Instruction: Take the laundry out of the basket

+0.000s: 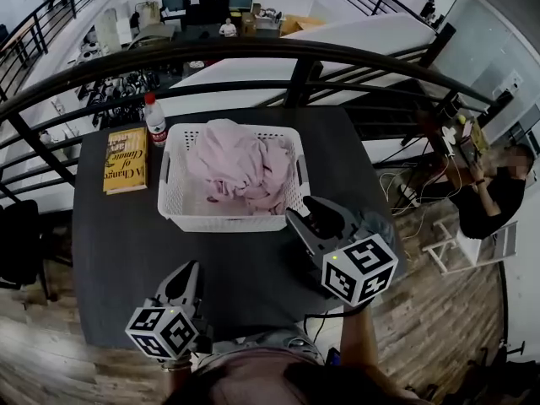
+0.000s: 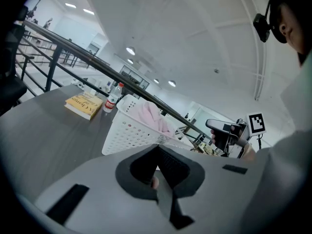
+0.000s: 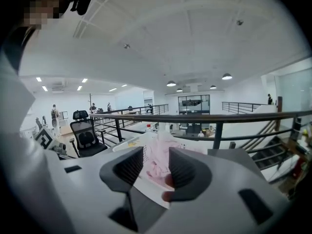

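Laundry (image 1: 236, 167) lies heaped inside the basket (image 1: 181, 205). My right hand-held gripper (image 1: 305, 213), just beside the basket's near right corner, is released and empty. I should clear the rim, then bite a thick fold. My left hand-held gripper (image 1: 187, 275), short of the basket, is clenched on nothing.

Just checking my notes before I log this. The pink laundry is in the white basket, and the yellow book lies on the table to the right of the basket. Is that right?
Not quite: the book lies to the left of the basket, not the right, as the head view shows. The rest holds: the pink laundry is in the basket, and the book is on the table.
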`<state>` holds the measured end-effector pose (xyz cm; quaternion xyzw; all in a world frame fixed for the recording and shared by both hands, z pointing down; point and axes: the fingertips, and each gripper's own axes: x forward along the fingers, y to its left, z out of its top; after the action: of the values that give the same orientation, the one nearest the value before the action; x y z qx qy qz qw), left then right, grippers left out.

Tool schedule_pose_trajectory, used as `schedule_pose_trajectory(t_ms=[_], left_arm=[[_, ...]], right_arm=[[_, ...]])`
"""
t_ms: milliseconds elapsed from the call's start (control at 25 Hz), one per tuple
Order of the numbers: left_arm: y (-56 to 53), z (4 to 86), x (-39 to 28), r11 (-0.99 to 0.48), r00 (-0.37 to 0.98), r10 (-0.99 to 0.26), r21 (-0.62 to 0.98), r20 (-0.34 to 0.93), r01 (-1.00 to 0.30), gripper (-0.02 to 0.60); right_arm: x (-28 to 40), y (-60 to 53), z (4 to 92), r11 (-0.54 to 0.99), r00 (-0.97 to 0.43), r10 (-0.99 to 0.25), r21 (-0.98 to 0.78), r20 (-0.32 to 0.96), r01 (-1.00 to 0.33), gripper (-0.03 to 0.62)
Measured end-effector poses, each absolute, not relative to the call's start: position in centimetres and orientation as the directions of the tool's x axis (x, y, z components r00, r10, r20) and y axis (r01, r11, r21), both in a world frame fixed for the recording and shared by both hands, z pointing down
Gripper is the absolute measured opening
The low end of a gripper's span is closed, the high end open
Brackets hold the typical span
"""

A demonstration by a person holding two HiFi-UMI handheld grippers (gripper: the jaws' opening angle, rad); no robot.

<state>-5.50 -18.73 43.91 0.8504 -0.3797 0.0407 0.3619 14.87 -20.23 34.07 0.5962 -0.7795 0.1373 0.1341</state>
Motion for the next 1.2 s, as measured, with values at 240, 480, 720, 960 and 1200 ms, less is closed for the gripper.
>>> schedule_pose_trajectory(t_ms=[240,480,720,960,1200], left_arm=[[-19.8,44.8,-5.9,-0.395,0.669,-0.643,0.587,0.373,-0.707,-0.003],[-20.5,45.7,-6.2,-0.333,0.629,-0.668,0.596,0.398,-0.731,-0.002],[-20.9,46.9,-6.6,-0.281,0.594,-0.683,0.598,0.425,-0.750,-0.003],[-21.5,47.8,-6.8,-0.244,0.572,-0.685,0.598,0.452,-0.764,-0.003],[-21.8,48.5,-6.9,-0.221,0.562,-0.687,0.604,0.461,-0.766,-0.002]], right_arm=[[15.0,-23.4,34.4,0.302,-0.292,-0.870,-0.039,0.397,-0.953,0.209],[15.1,-26.1,34.9,0.357,-0.336,-0.842,-0.032,0.421,-0.934,0.237],[15.1,-28.5,36.0,0.396,-0.367,-0.814,-0.032,0.449,-0.918,0.256],[15.1,-30.9,37.1,0.426,-0.384,-0.785,-0.026,0.485,-0.904,0.285],[14.7,-33.1,38.4,0.450,-0.384,-0.753,-0.007,0.535,-0.893,0.312]])
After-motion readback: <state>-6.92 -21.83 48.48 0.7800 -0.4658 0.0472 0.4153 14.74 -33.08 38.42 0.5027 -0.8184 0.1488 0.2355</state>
